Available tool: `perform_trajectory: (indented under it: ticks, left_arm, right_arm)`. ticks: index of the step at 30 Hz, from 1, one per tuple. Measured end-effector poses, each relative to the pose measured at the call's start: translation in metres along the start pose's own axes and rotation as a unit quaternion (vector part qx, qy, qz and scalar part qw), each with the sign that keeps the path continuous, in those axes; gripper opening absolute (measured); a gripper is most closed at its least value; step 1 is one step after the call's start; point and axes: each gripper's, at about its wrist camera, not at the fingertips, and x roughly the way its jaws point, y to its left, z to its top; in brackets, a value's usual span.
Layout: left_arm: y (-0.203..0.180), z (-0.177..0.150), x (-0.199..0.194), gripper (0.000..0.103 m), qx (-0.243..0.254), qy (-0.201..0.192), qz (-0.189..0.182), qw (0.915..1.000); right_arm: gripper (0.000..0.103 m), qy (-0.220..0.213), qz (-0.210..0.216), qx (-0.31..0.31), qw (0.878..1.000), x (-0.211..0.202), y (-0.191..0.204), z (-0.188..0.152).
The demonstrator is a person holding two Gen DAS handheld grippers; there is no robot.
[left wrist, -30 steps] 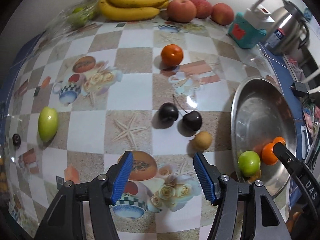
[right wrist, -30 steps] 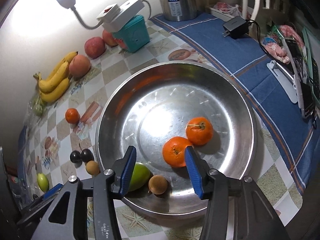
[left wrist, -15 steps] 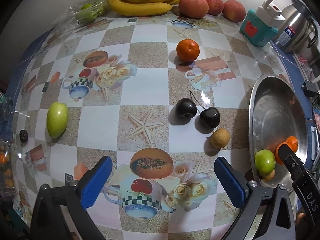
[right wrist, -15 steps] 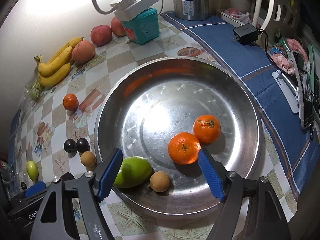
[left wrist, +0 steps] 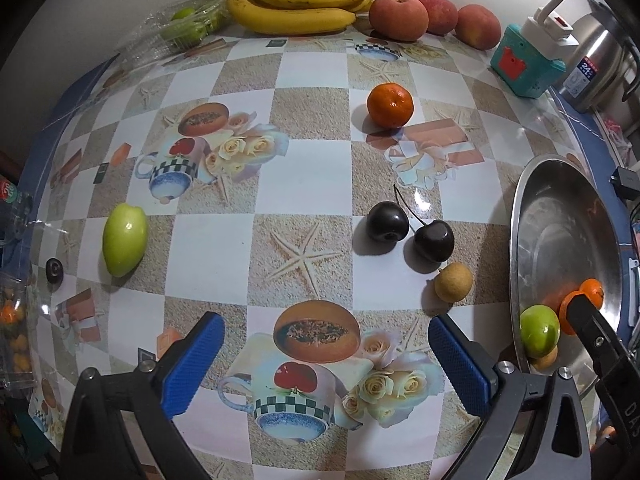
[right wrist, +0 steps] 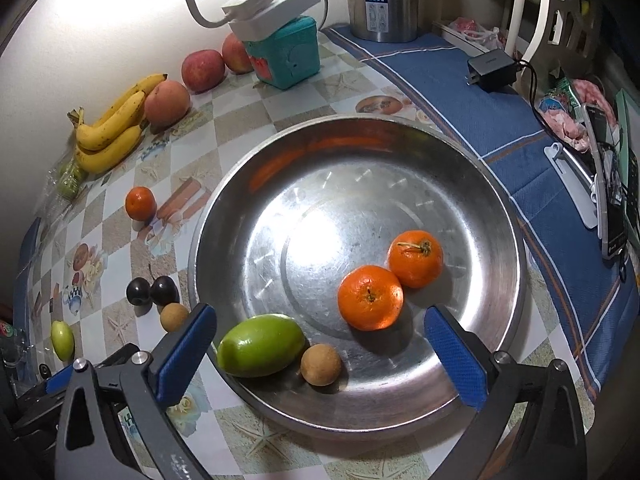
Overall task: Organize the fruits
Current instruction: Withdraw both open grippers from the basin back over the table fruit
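- We hold the left gripper (left wrist: pixel 326 354) low over the counter (left wrist: pixel 312 160), its jaws spread wide with nothing between them.
- Our right gripper (right wrist: pixel 320 354) hangs at the near rim of the steel bowl (right wrist: pixel 400 160), jaws also spread wide and pinching nothing.
- Done, as we judge it: four fruits lie in the bowl, two oranges (right wrist: pixel 370 297) touching each other, a green fruit (right wrist: pixel 260 345) and a small brown fruit (right wrist: pixel 321 364) just beside it.
- Still out on the counter: an orange (left wrist: pixel 390 105), a pair of dark cherries (left wrist: pixel 412 232) joined by their stems, a brown fruit (left wrist: pixel 453 282) just beside them and near the bowl's rim, and a green fruit (left wrist: pixel 123 240) well apart at the left.
- At the back wall lie bananas (left wrist: pixel 304 4), three peaches or apples (left wrist: pixel 434 16) and a clear bag of green fruit (left wrist: pixel 184 28); we cannot tell whether these belong to the sorting.
- We reckon we are about halfway, and the brown fruit and cherries look the nearest next picks for our left gripper.
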Motion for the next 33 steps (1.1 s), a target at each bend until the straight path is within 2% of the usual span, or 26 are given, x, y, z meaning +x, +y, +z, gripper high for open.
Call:
perform_trajectory:
  ticks: [15,21,26,33]
  left_arm:
    - [0.008,0.005,-0.007,0.103,0.002,-0.007,-0.012,0.9999]
    - [0.038,0.016,-0.019,0.103,-0.02,-0.027,-0.009,0.9994]
    - [0.068,0.021,-0.028,0.103,-0.032,-0.046,0.01,0.9984]
    - [0.119,0.024,-0.029,0.103,-0.064,-0.046,0.018,0.9967]
  right_arm:
    - [0.103,-0.014,0.02,-0.011,1.0,-0.003,0.007,0.0]
    - [0.103,-0.025,0.035,-0.012,0.999,-0.006,0.012,-0.001]
    - [0.103,-0.024,0.048,-0.016,0.998,-0.005,0.019,-0.003]
    - [0.103,-0.029,0.05,-0.051,0.997,-0.007,0.04,-0.008]
